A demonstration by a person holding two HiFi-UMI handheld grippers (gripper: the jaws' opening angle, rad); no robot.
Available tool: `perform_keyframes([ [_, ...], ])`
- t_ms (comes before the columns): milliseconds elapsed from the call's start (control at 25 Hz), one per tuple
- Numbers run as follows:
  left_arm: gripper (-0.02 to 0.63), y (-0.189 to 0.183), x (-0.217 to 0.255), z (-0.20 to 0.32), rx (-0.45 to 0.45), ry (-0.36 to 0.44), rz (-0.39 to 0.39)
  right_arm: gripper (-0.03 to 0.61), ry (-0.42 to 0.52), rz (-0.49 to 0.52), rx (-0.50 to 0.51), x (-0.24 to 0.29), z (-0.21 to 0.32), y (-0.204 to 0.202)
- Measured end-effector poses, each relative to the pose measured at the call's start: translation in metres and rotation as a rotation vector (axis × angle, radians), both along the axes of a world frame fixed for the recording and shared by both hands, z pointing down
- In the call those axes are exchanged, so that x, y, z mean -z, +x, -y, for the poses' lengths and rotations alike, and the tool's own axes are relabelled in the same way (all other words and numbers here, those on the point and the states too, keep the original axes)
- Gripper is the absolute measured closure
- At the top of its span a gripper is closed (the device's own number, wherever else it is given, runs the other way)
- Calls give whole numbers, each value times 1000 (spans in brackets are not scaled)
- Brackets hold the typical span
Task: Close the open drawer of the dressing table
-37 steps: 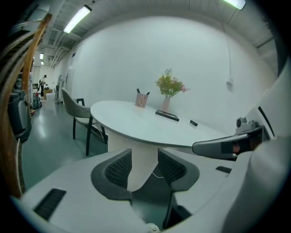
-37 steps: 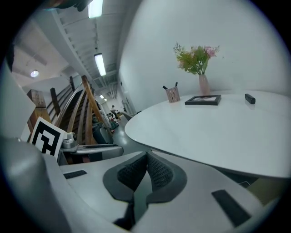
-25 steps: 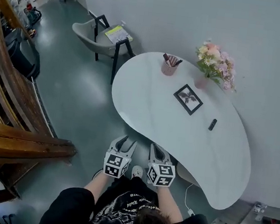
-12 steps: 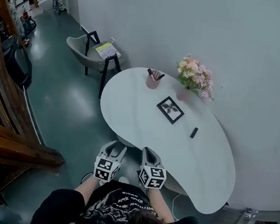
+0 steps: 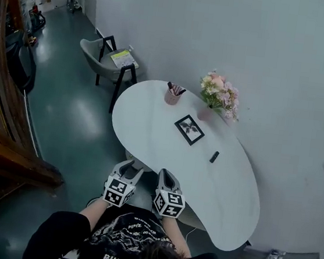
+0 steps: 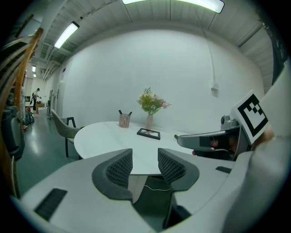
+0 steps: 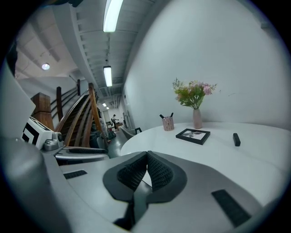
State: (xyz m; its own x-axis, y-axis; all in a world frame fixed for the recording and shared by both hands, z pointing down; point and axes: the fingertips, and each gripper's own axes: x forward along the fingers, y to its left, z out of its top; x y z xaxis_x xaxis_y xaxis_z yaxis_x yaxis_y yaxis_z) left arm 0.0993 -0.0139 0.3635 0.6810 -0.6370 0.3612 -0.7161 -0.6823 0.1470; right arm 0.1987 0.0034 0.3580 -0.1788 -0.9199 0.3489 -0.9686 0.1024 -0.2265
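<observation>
Both grippers sit a little lower and further left in the head view than a second ago, and the dressing table (image 5: 151, 124) looks smaller, as though the person's head has drawn back from it.

The left gripper (image 5: 131, 168) hangs at the table's near edge with its jaws parted by a clear gap and nothing between them. The right gripper (image 5: 167, 176) is just beside it, its jaw tips meeting and holding nothing.

No view shows the drawer plainly. A pale shape (image 5: 195, 218) peeks out under the table's near edge, close to the right gripper, but whether that is the drawer cannot be told.

By the table's far edge stand a pen cup (image 5: 171, 95) and a vase of flowers (image 5: 218, 95). A picture frame (image 5: 189, 129) and a small black object (image 5: 214, 156) lie nearer its middle.

A drawer of this kind is likely a light, stiff box on runners. It should need no grip, only a flat, steady push at the middle of its front panel, since pushing at one end could make it jam.

No brand can be read. The lettering on the person's black shirt is too small to make out.
</observation>
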Motion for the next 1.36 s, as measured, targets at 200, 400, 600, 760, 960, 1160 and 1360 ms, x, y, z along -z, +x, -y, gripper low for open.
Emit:
perform_keyframes([
  [200,455,-4,4,-3,23,8,-8,555,5,-7,1,1,-4,0],
  [400,573,-9,3,-5,51,9,-4,555,0,-16,7,0,-9,0],
  [600,588,-8,3,-3,46,4,-3,555,-5,-13,-6,-3,-8,4],
  [760,589,-9,4,-2,47,8,-7,555,-5,-22,-9,-4,-8,6],
  [960,589,-13,2,-2,52,16,1,555,-1,-32,-4,-4,-8,3],
  [1160,589,-13,-2,-6,48,10,1,555,-6,-40,4,-8,-10,3],
  [1360,589,-16,0,-6,41,10,7,555,-4,-42,-1,-5,-9,2],
])
